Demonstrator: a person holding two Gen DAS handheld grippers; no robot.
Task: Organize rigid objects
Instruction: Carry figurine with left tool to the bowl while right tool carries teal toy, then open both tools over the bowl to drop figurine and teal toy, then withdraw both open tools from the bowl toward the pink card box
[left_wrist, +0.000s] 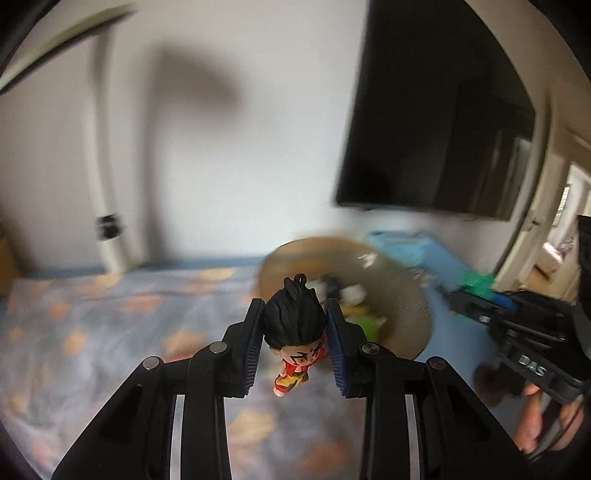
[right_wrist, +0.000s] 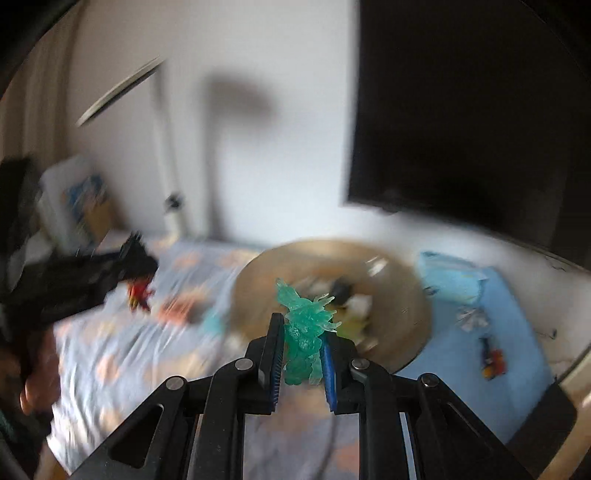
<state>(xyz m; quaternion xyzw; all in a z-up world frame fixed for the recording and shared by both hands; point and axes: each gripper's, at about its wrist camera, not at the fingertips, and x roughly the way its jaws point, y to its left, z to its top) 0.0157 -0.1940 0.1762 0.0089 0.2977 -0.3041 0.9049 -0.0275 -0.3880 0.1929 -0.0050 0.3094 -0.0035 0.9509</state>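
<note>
- Figurines fill both grippers, one small toy pinched in each, so the step in hand is probably carrying the two toys to the round tan basket (left_wrist: 402, 295) that sits in the middle right of the left wrist view.
- The left gripper (left_wrist: 294, 334) is pinching a black-haired figurine (left_wrist: 295, 332) by the sides of its big head; the blue pads press on the hair, which is the widest and firmest part, so the body hangs free below.
- That figurine's long axis runs from the hanging loop at the top of the frame down to its red and yellow feet, tilted a little toward the lower left; its face looks down and to the right.
- The right gripper (right_wrist: 302, 345) is pressed together on a translucent green figurine (right_wrist: 304, 332), gripped at its lower body, with the spiky upper part sticking out past the fingertips.
- The green figurine's long axis lies roughly along the fingers, pointing up the frame toward the basket (right_wrist: 410, 306); its front cannot be made out.
- The basket already holds several small toys, blurred here, so the sorting appears to be under way.
- A few small toys lie on the patterned bedsheet (right_wrist: 122, 354) at the left of the right wrist view, and another small toy (right_wrist: 493, 360) lies on the blue mat (right_wrist: 517, 325) at lower right.
- Both views are smeared, so finer detail of the loose toys cannot be told.
</note>
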